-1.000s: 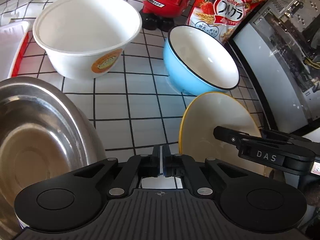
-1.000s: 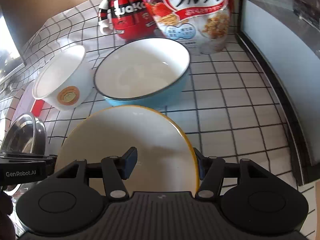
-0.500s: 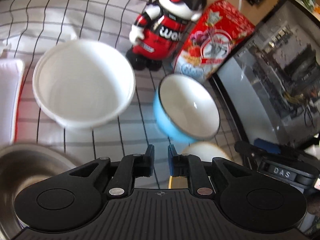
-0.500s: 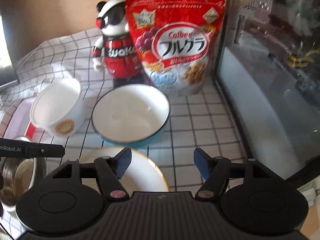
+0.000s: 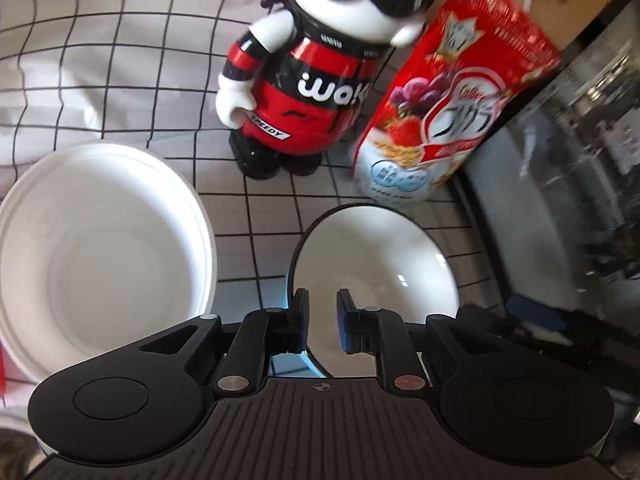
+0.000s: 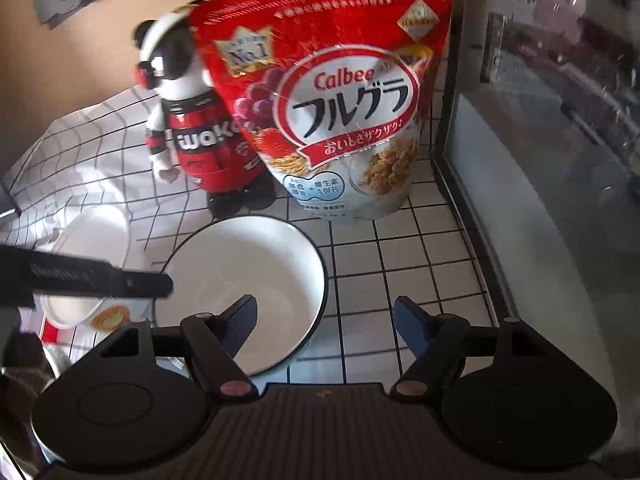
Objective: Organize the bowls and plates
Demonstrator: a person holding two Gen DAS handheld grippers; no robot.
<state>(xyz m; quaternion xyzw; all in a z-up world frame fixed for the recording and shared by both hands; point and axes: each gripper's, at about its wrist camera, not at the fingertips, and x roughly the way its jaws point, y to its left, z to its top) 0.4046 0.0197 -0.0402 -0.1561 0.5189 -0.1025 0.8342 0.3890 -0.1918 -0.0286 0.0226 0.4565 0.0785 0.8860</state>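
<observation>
Left wrist view: left tool (image 5: 322, 322), jaws opening, empty, above blue bowl (image 5: 374, 276); white bowl (image 5: 100, 256) beside. Right tool (image 6: 324, 322), jaws opening wide, empty.

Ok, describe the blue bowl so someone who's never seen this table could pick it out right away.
Find the red cereal bag standing on the checked cloth, with the toy robot beside it. The blue bowl sits just in front of both. It has a dark rim and white inside, unlike the all-white paper bowl next to it.
</observation>
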